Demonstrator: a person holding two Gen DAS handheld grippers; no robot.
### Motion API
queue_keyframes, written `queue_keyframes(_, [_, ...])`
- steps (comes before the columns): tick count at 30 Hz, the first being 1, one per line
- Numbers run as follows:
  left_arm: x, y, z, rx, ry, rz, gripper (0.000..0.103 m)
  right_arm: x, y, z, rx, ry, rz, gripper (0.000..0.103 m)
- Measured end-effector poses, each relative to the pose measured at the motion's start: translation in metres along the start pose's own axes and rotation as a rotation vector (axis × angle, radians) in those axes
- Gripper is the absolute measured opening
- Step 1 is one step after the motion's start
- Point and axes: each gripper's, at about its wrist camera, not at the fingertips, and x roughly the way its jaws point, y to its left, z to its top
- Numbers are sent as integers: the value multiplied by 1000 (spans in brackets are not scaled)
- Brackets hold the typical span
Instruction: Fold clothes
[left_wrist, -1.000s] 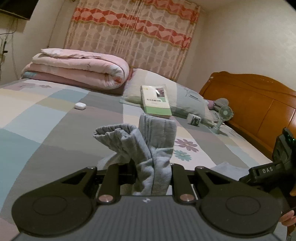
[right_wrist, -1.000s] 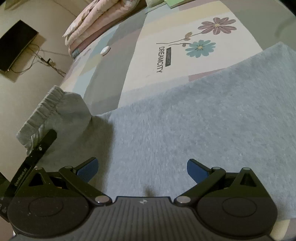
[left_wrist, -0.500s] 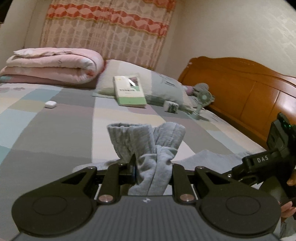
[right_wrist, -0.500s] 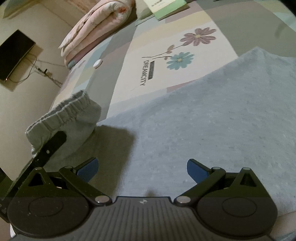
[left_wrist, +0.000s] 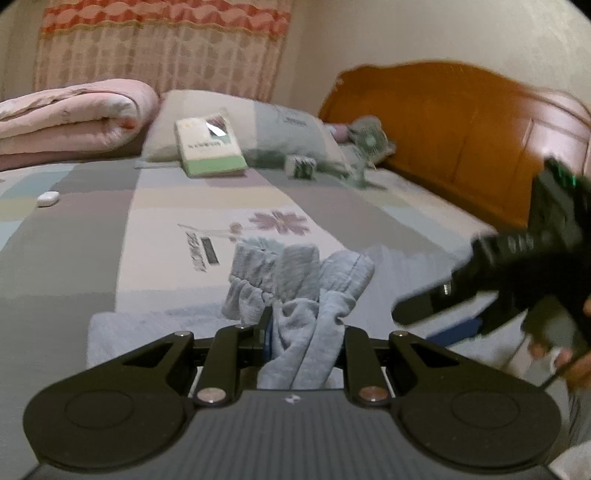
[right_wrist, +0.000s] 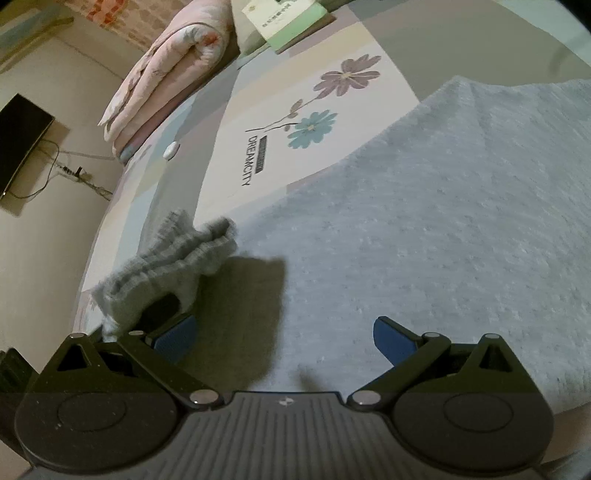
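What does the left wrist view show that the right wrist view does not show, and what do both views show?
Only the left wrist view shows the wooden headboard, the small fan, the curtain, and the left gripper shut on a bunch of the grey garment.

Only the right wrist view shows the dark screen on the wall, the blue flower print, and the right gripper open above the flat cloth.

Both show the grey garment, the folded pink quilt, the green-edged book, the small white case and the bedsheet.
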Motion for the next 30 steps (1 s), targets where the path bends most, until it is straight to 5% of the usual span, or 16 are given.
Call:
queue_keyframes(11, [28, -20, -22, 90, 100, -21, 20, 3, -8, 1, 16, -8, -5, 103])
queue_keyframes(13, [28, -18, -23, 78, 114, -42, 27, 3, -8, 1, 16, -8, -4, 103])
queue_keyframes(16, [21, -11, -19, 44, 125, -111, 57, 4, -7, 1, 12, -7, -2, 103])
queue_keyframes(21, [-5, 15, 0, 80, 89, -96, 66, 2, -8, 2, 9, -15, 3, 103])
queue_keyframes(30, [-33, 48, 10, 112, 78, 13, 61, 4, 0, 0, -14, -12, 14, 103])
